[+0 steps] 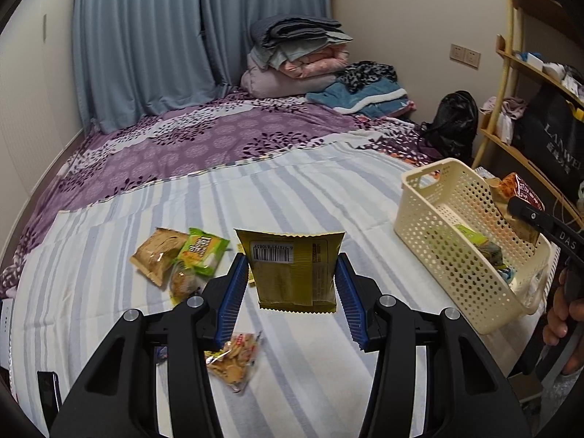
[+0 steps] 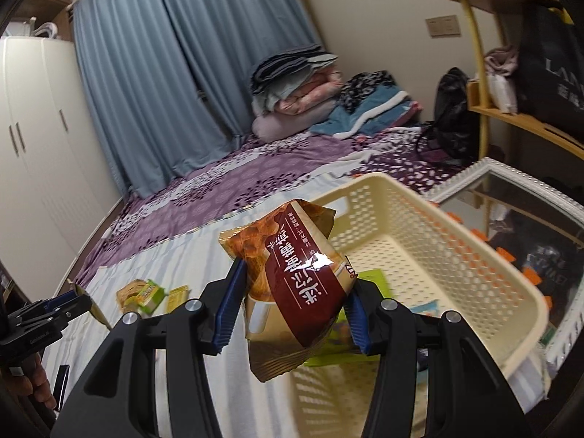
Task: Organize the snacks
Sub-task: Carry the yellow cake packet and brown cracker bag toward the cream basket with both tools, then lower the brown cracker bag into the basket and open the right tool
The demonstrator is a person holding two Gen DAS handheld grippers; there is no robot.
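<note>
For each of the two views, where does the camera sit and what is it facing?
Left wrist: on the left gripper, which holds a yellow packet, facing the bed and loose snacks; the person's other hand shows at right.
Right wrist: on the right gripper, which holds a brown packet at the basket.
Shared: basket, bed, curtains, each other's gripper.
</note>
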